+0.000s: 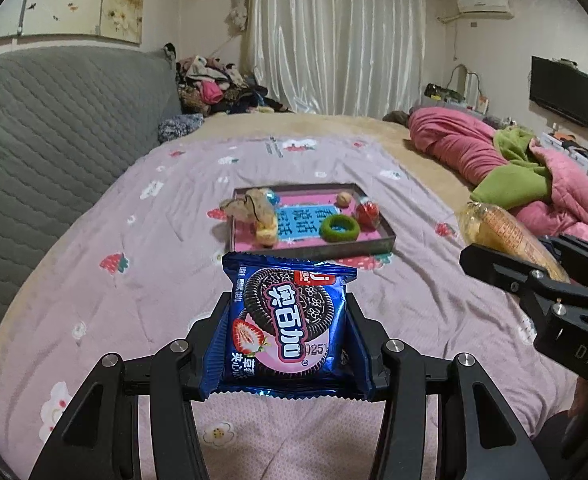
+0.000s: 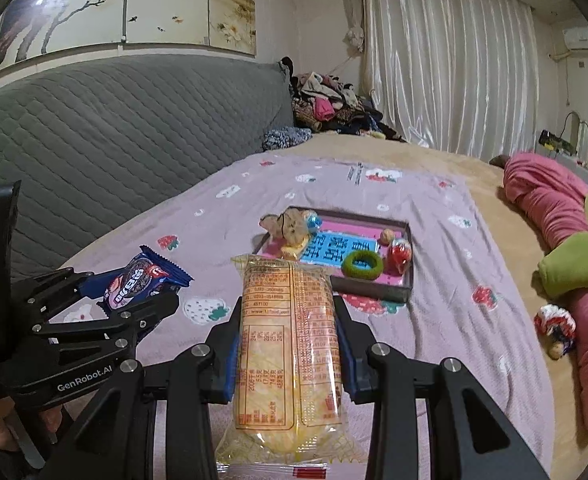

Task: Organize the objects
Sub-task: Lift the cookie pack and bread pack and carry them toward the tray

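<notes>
Two snack packs are in our grip above the bed. Our left gripper pinches a glossy blue cookie packet between its fingers, the crinkled foil printed with a dark embossed sandwich cookie and a strawberry. Our right gripper clamps a long, clear plastic cracker pack, its pale yellow contents showing through orange printed text.

Ahead of both lies a shallow rectangular tray with dark, thin walls and a pink and blue printed floor. Inside it we see a fuzzy green ring, a shiny red wrapped sweet, a small round nut-like ball and a crumpled beige bundle hanging over the left rim.

We work over a soft lilac sheet dotted with strawberries and flowers, laid on a tan blanket. A grey quilted headboard rises on the left, rumpled pink and green bedding lies on the right, and satiny white curtains hang behind.
</notes>
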Tool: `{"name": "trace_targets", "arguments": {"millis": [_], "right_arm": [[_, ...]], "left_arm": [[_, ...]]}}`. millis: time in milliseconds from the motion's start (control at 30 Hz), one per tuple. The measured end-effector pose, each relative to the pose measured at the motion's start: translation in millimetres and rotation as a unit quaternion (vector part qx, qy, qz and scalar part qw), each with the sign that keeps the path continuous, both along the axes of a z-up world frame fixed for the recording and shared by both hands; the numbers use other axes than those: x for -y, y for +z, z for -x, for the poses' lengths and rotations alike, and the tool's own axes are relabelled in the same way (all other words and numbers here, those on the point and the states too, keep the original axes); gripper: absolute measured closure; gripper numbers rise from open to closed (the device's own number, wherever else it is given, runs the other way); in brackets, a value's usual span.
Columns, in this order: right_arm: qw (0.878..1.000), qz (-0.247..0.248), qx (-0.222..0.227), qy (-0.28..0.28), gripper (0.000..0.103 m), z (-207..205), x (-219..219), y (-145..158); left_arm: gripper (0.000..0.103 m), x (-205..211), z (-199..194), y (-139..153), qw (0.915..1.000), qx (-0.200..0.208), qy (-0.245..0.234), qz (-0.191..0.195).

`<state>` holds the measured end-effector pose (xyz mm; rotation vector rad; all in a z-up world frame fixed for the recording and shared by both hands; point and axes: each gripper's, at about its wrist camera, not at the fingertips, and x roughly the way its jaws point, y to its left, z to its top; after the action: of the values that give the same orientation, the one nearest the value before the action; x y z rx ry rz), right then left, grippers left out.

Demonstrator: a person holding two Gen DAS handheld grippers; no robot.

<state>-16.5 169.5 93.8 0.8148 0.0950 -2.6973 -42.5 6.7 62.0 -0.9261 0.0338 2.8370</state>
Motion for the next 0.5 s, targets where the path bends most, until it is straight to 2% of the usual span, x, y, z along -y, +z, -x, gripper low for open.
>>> {"name": "trace_targets", "arguments": {"millis": [500], "right_arm": [[0.999, -0.012, -0.040, -0.009, 0.064, -6.4, -5.1, 46.1]], "left_arm": [[0.050, -5.5, 1.3, 35.4, 0.9995, -0.029, -0.008, 0.003]]}}
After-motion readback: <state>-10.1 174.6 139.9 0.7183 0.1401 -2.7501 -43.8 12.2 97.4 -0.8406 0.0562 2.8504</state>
